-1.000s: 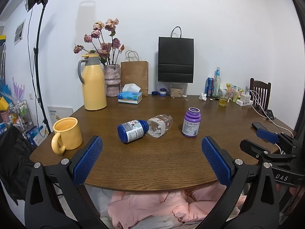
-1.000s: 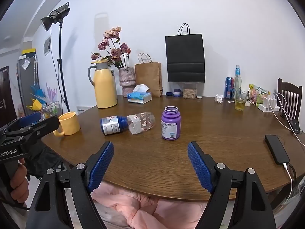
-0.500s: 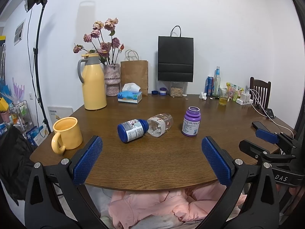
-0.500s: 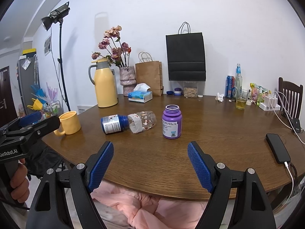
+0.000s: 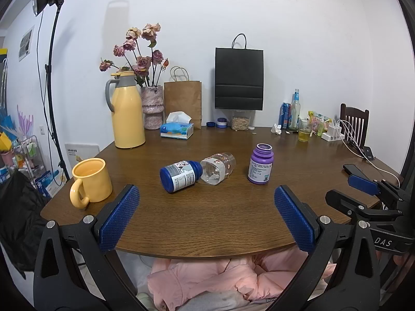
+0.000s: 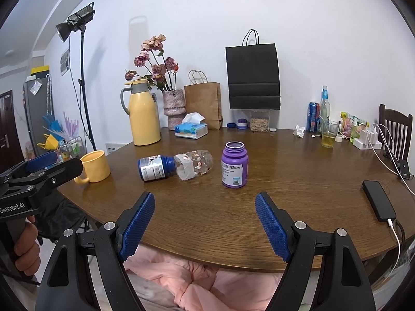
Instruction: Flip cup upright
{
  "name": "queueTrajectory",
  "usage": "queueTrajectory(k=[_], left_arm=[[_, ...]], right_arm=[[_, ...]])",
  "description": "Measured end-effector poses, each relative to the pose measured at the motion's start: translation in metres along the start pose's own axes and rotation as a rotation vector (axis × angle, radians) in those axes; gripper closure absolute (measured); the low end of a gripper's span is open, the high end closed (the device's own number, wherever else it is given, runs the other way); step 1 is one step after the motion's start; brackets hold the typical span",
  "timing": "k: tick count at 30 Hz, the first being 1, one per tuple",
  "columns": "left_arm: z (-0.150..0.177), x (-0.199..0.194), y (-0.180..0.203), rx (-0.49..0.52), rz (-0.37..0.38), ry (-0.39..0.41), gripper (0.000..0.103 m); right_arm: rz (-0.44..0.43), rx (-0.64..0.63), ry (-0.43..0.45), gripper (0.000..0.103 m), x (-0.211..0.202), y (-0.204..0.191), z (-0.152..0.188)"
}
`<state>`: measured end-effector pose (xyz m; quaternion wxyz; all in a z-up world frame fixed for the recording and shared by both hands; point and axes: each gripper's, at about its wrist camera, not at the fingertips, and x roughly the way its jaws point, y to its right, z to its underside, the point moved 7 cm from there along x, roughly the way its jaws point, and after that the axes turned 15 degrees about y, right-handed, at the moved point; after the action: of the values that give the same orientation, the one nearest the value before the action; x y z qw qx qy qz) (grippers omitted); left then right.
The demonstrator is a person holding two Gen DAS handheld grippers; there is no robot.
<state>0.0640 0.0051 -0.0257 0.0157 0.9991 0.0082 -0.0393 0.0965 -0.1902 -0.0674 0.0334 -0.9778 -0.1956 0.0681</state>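
Clear cup (image 5: 218, 168) on its side mid-table, well back from the near edge, mouth toward the near-left corner, base toward the far right, touching the blue bottle (image 5: 180, 176). Both grippers wide open, empty, hanging off the near edge. Left gripper (image 5: 206, 217) roughly in line; right gripper (image 6: 205, 226) sees it left of center. Probably either works.

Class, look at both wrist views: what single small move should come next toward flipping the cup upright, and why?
Probably advance the right gripper toward the clear patterned cup. The cup lies on its side on the table, mouth against the tipped blue bottle. Both the right and the left gripper are open, empty, short of it.
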Motion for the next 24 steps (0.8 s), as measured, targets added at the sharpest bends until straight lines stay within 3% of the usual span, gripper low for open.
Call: queueTrajectory(k=[24], left_arm=[[0.0024, 0.0011, 0.0012, 0.001, -0.003, -0.011, 0.0]], right_arm=[[-0.001, 0.003, -0.004, 0.019, 0.0008, -0.001, 0.0033]])
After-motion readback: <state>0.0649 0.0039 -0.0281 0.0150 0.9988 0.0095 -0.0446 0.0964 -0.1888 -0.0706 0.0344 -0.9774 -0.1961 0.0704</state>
